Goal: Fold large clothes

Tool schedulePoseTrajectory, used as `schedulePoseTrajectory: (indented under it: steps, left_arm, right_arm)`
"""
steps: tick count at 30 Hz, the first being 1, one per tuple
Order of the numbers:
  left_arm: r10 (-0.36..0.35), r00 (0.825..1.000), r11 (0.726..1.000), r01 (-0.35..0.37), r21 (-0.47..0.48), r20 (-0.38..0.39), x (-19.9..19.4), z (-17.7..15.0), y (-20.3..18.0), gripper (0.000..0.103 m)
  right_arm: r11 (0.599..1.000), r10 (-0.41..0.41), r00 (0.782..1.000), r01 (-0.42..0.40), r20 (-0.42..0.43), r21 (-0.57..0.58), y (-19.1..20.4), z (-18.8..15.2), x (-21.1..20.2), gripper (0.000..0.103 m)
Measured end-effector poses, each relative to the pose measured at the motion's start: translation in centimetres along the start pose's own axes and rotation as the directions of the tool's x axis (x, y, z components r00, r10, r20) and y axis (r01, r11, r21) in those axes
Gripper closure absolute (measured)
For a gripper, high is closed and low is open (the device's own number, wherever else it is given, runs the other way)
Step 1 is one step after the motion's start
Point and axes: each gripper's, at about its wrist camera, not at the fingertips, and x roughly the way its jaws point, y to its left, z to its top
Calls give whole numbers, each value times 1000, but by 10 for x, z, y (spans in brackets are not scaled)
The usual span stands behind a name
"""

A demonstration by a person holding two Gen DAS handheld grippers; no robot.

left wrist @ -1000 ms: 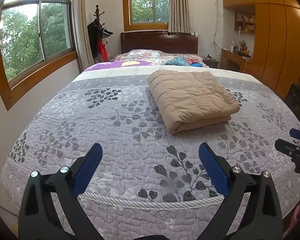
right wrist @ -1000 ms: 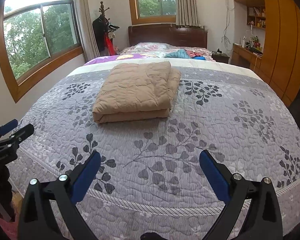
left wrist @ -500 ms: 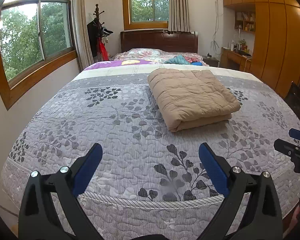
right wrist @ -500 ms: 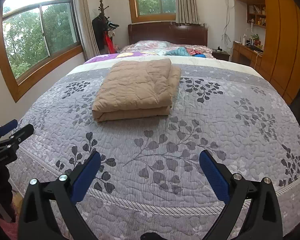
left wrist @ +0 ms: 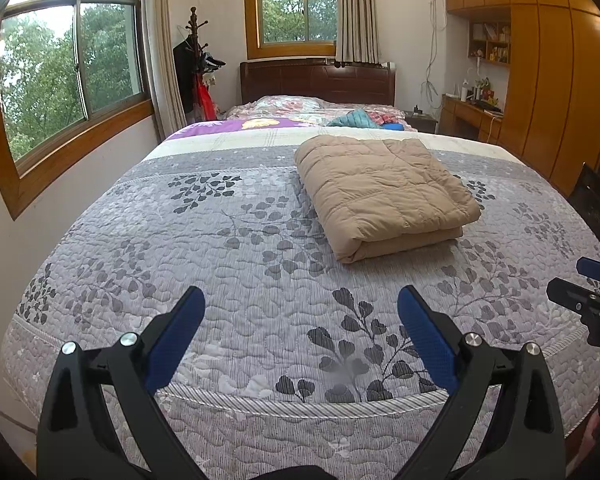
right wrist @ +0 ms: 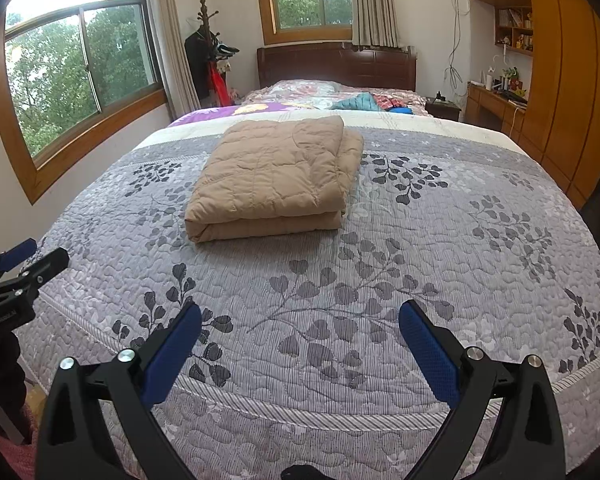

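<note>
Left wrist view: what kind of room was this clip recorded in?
A home bedroom, most likely. A large bed under a grey leaf-print quilt fills the view, with a dark wooden headboard behind and a built-in wooden wardrobe along the wall.

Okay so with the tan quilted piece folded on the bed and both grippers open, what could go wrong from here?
1. The folded tan quilted garment is thick and puffy; its layers might spring open or slide if nudged.
2. The left gripper and right gripper sit close together at the foot of the bed and could collide.
3. A finger could snag the gray leaf-print bedspread and shift the stack.
</note>
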Motion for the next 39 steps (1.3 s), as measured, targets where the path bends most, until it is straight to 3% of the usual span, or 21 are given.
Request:
schedulePoseTrajectory:
  steps: [39]
  left_arm:
    - [-29,999,1000,29,9,-16,7,0,2,6]
  right_arm:
    - [1000,6,1000,-6,-22,-21,-2,0,7,4]
